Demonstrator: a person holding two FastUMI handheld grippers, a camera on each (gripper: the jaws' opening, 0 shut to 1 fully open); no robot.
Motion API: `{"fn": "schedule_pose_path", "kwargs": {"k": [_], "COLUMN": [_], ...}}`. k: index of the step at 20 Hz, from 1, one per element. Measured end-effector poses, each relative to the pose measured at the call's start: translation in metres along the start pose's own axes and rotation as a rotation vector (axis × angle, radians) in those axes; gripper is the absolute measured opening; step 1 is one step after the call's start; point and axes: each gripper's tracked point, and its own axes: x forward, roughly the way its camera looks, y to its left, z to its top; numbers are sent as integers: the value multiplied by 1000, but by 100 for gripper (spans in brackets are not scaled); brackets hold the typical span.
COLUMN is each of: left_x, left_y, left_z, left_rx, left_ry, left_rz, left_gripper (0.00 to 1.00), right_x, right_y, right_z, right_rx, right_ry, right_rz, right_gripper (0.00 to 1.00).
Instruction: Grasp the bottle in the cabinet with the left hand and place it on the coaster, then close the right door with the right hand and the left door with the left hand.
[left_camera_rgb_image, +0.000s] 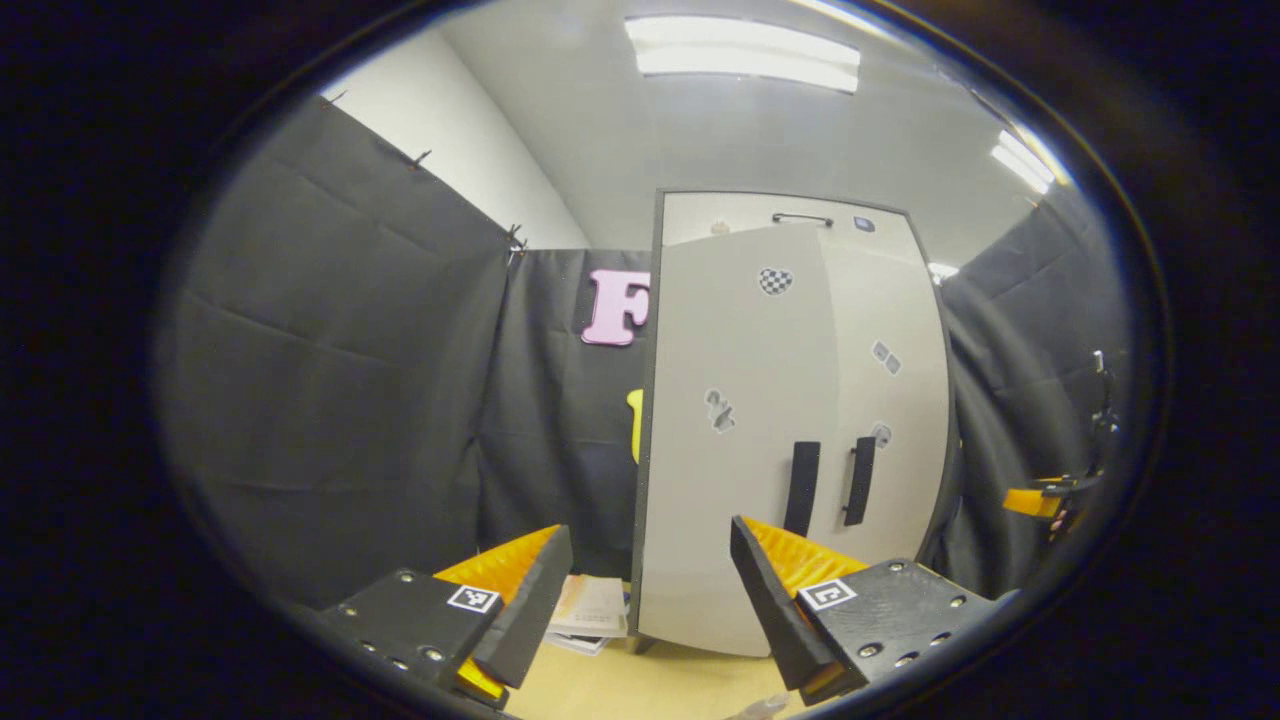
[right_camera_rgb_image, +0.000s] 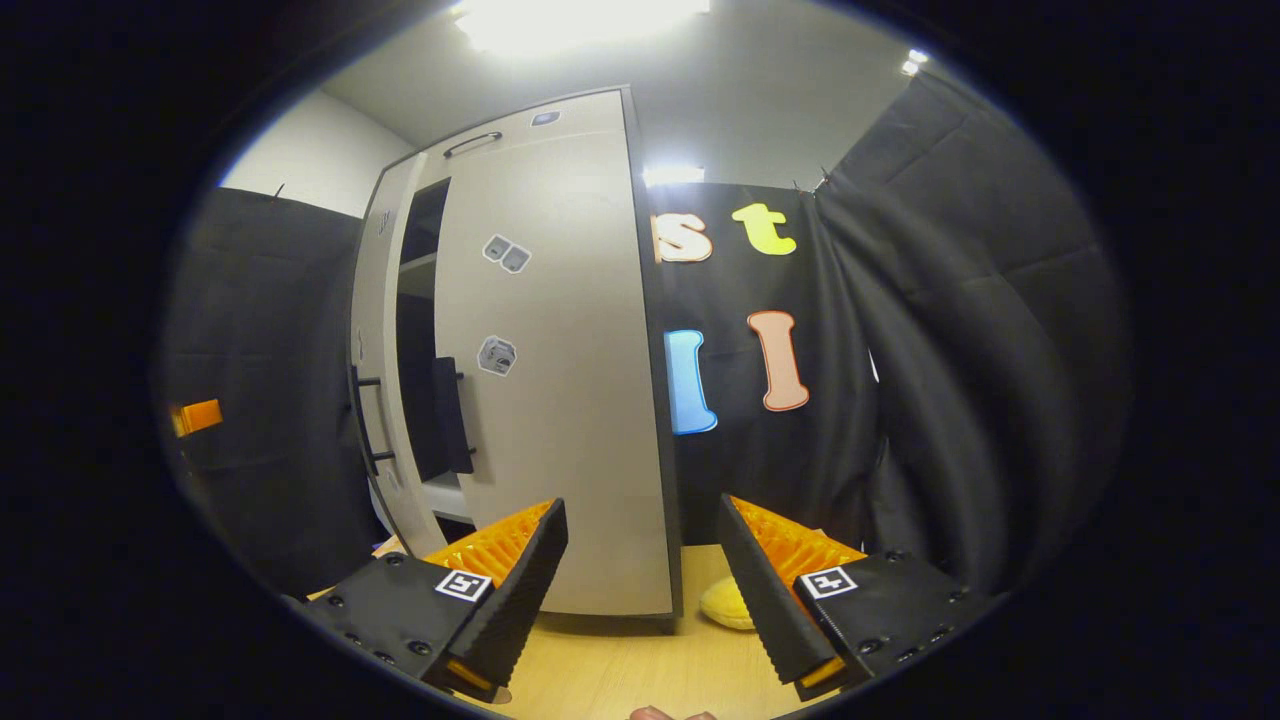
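So the cabinet (left_camera_rgb_image: 790, 420) is standing on the light wooden surface (left_camera_rgb_image: 650, 690) in the booth, and both claws are hanging in front of it with nothing in them. The left claw (left_camera_rgb_image: 650, 590) is sitting wide open, pointing at the left door (left_camera_rgb_image: 735, 440), which is looking nearly shut against the right door (left_camera_rgb_image: 890, 400), the two dark handles (left_camera_rgb_image: 801, 488) almost side by side. Some papers (left_camera_rgb_image: 592, 612) are lying on the surface just left of the cabinet's base.

From the right gripper view, the right claw (right_camera_rgb_image: 640, 570) is also spread open, facing the right door (right_camera_rgb_image: 560, 380), which is closed flat. The left door (right_camera_rgb_image: 375, 330) is standing ajar, leaving a dark gap with shelves (right_camera_rgb_image: 415, 265) showing inside. Something yellow (right_camera_rgb_image: 725, 603) is lying on the surface beside the cabinet's right corner. Can't make out the bottle for sure; just a clear bit (left_camera_rgb_image: 762, 708) at the bottom edge of the left gripper view.
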Motion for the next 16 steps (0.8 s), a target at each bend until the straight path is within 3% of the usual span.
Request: {"fn": "schedule_pose_path", "kwargs": {"k": [1, 2, 6, 7, 10, 11, 12, 15, 16], "left_x": [0, 1, 4, 5, 8, 8, 8, 10, 10], "left_y": [0, 1, -2, -2, -6, -6, -6, -8, -7], "left_z": [-1, -1, -6, -6, -8, -9, -10, -11, -11], "left_rx": [-8, 2, 72, 85, 78, 71, 70, 56, 44], "left_ry": [-2, -2, 45, 51, 47, 52, 54, 45, 43], "left_rz": [-9, -16, -22, -21, -47, -53, -57, -65, -62], "left_gripper": [92, 92, 92, 99, 99, 92, 99, 99, 92], "right_x": [-2, -3, -8, -9, -12, -12, -13, -12, -14], "right_y": [-1, -2, 3, 6, 10, 9, 9, 12, 12], "right_z": [-4, -8, -11, -8, 1, 0, -1, -3, -1], "right_rx": [7, 8, 27, 24, 0, -10, -15, -12, -8], "right_ry": [15, 23, 44, 42, 20, 19, 20, 31, 27], "right_rz": [-2, -12, -50, -54, -62, -70, -76, -93, -103], "right_gripper": [92, 96, 96, 96, 96, 96, 96, 96, 96]}}
